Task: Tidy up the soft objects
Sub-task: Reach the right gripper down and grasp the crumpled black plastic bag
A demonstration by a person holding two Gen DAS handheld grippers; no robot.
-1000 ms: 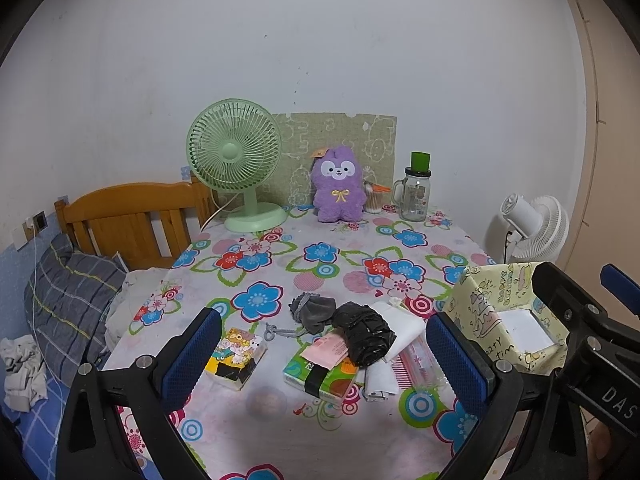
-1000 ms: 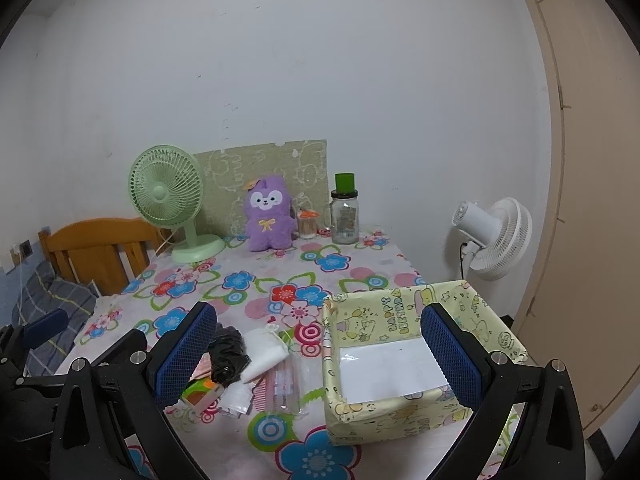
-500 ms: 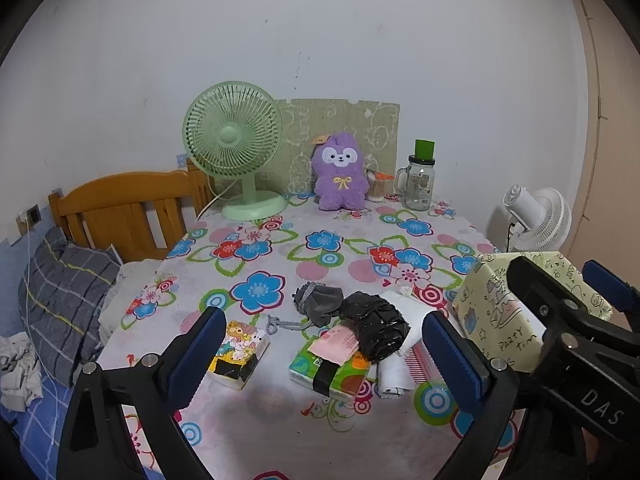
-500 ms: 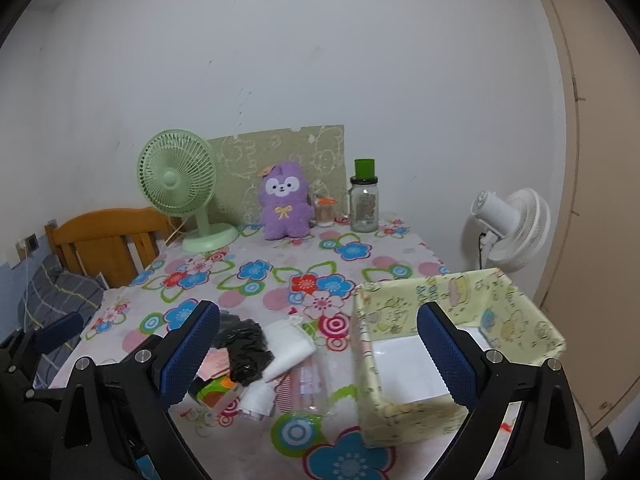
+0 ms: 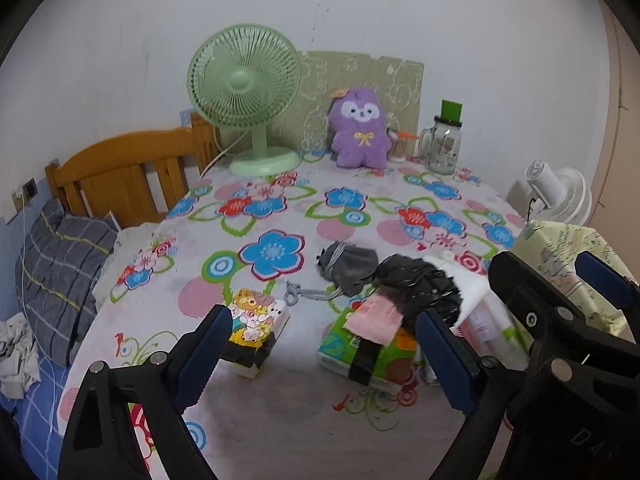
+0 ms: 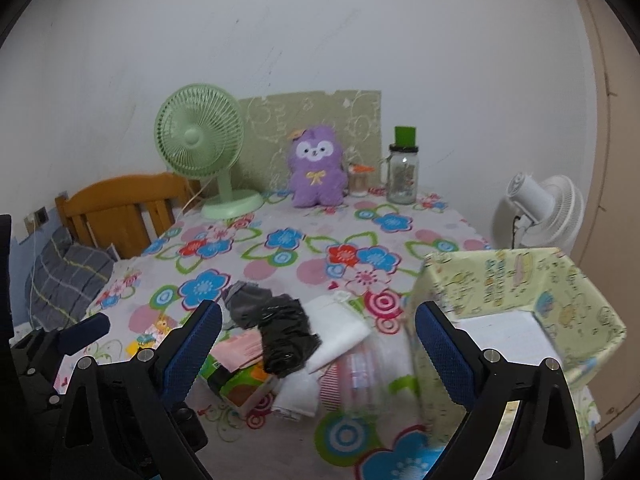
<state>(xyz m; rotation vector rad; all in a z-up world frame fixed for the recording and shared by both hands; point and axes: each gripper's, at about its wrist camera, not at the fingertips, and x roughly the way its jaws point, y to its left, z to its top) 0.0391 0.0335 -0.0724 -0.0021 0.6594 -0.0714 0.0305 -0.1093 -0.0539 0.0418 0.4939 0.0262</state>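
Now | left gripper (image 5: 320, 354) jaws closing (empty) | green tissue pack (image 5: 366, 354) between

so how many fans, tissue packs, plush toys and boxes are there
Fans: 2, a green fan on the table and a white fan beyond its edge
Tissue packs: 2, a cartoon pack and a green pack
Plush toys: 1, the purple plush
Boxes: 1, the yellow box
Total: 6
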